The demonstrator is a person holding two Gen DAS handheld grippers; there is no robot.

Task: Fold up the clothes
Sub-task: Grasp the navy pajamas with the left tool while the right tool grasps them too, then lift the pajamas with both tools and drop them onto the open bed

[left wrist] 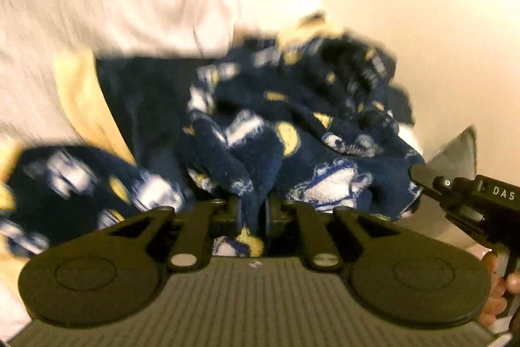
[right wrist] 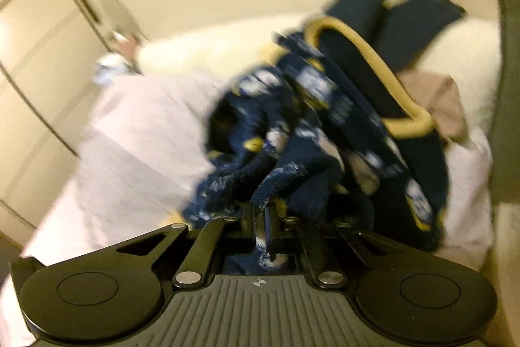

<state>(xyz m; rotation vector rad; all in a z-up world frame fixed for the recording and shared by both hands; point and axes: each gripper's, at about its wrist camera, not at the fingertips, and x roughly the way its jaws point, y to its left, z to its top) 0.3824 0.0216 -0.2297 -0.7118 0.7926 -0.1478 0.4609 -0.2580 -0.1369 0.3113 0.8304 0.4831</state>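
Two grippers are clamped on a bunched navy fleece garment with white and yellow print [left wrist: 292, 132]: the left gripper [left wrist: 252, 213] is pinched on a near fold, the right gripper [right wrist: 263, 226] likewise. It is held over a white sheet [right wrist: 136, 132], blurred.

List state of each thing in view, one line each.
left gripper: shut on the fleece garment
right gripper: shut on the fleece garment
fleece garment: navy with white and yellow print, bunched, unfolded, held up at two spots
white sheet: spread flat under the garment
beige cloth: lying crumpled behind the garment
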